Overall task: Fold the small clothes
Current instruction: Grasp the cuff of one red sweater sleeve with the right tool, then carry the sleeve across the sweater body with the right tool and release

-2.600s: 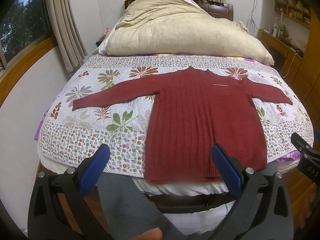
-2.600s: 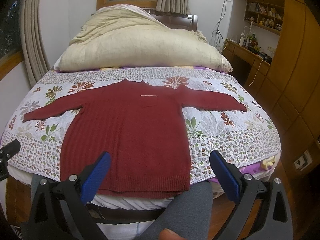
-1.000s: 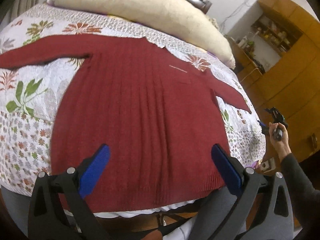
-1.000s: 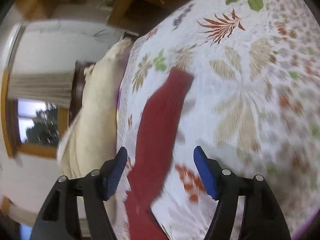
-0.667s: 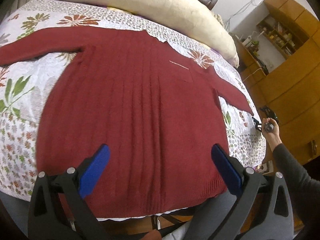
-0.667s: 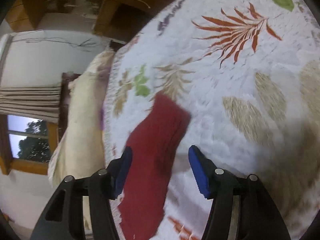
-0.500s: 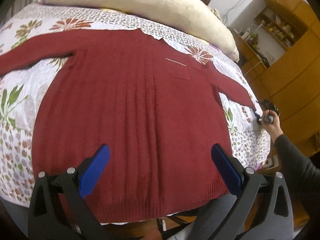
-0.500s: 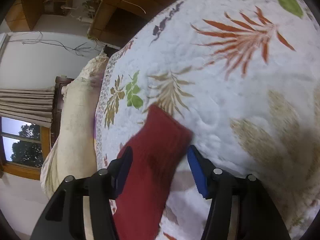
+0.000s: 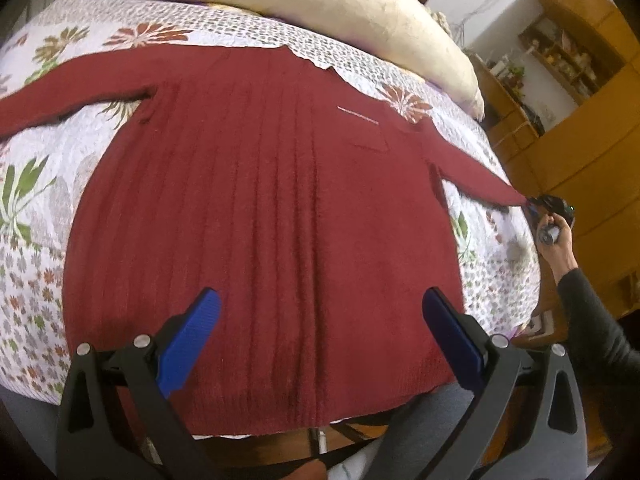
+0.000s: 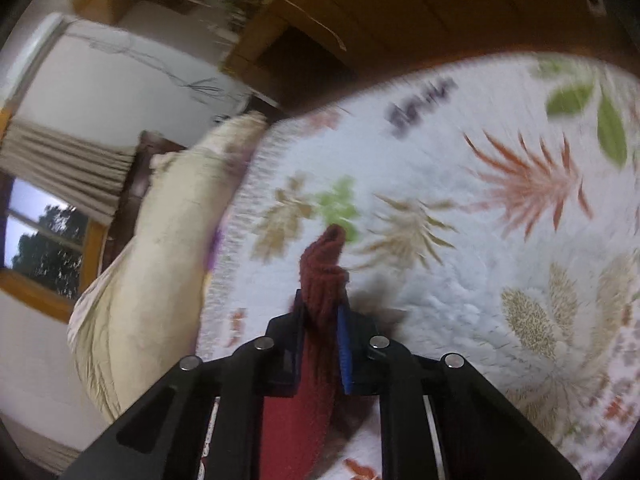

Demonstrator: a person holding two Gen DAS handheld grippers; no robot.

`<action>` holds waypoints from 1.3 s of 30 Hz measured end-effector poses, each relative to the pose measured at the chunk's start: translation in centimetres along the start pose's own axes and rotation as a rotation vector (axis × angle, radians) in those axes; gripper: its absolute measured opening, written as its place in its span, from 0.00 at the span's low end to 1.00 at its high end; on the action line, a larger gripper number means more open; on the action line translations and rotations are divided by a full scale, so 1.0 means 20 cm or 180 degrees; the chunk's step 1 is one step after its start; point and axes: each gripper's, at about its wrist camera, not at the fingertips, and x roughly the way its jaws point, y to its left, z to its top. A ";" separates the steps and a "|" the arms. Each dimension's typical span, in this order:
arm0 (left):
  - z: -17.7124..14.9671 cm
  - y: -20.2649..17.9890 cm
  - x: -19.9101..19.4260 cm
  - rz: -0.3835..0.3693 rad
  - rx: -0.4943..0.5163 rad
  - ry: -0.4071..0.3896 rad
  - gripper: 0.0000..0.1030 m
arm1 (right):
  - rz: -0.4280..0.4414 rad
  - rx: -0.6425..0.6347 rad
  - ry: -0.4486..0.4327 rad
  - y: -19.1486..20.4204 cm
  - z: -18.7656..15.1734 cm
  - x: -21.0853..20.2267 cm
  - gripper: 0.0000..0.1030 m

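A dark red ribbed sweater (image 9: 260, 216) lies flat on the flowered bedspread (image 9: 32, 216), sleeves spread to both sides. My left gripper (image 9: 320, 316) hovers open above the sweater's hem, its blue pads apart and holding nothing. At the far right of the left wrist view, a hand holds my right gripper (image 9: 534, 202) at the tip of the right sleeve (image 9: 480, 176). The right wrist view shows that gripper (image 10: 320, 316) shut on the sleeve's cuff (image 10: 324, 268), which bunches up between the blue pads (image 10: 343, 344) and sticks out past them.
A big cream duvet (image 9: 280, 4) is heaped at the head of the bed (image 10: 132, 280). Wooden cabinets and shelves (image 9: 580, 92) stand close to the bed's right side. A curtained window (image 10: 44, 216) is behind the headboard. A grey-clad leg (image 9: 400, 432) is at the bed's foot.
My right gripper has closed on the right sleeve's cuff, which lay flat between open pads half a second ago. The left gripper stays open above the hem, barely shifted.
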 end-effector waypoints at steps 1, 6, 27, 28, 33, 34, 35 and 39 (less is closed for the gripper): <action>-0.01 0.01 -0.02 -0.0037 -0.0046 -0.0022 0.97 | 0.0001 -0.0071 -0.0034 0.04 0.00 -0.04 0.13; -0.02 0.04 -0.10 -0.0176 -0.0122 -0.0153 0.97 | 0.0035 -0.0441 -0.0200 0.30 -0.02 -0.25 0.13; -0.01 0.42 -0.35 -0.0523 -0.0732 -0.0598 0.97 | -0.0074 -0.3418 0.0000 1.77 -1.47 -0.11 0.13; 0.00 0.43 -0.35 -0.0538 -0.0738 -0.0605 0.97 | -0.0101 -0.3485 0.0049 1.76 -1.54 -0.07 0.13; 0.12 0.43 -0.33 -0.0709 -0.0780 -0.0598 0.97 | -0.0329 -0.3873 0.0528 1.63 -2.05 0.26 0.13; 0.14 0.43 -0.32 -0.0746 -0.0780 -0.0600 0.97 | -0.0367 -0.3900 0.0610 1.59 -2.09 0.30 0.13; 0.19 0.41 -0.29 -0.0803 -0.0760 -0.0592 0.97 | -0.0435 -0.3979 0.0723 1.54 -2.20 0.37 0.13; 0.31 0.34 -0.18 -0.0951 -0.0699 -0.0484 0.97 | -0.0635 -0.4362 0.1062 1.32 -2.55 0.57 0.14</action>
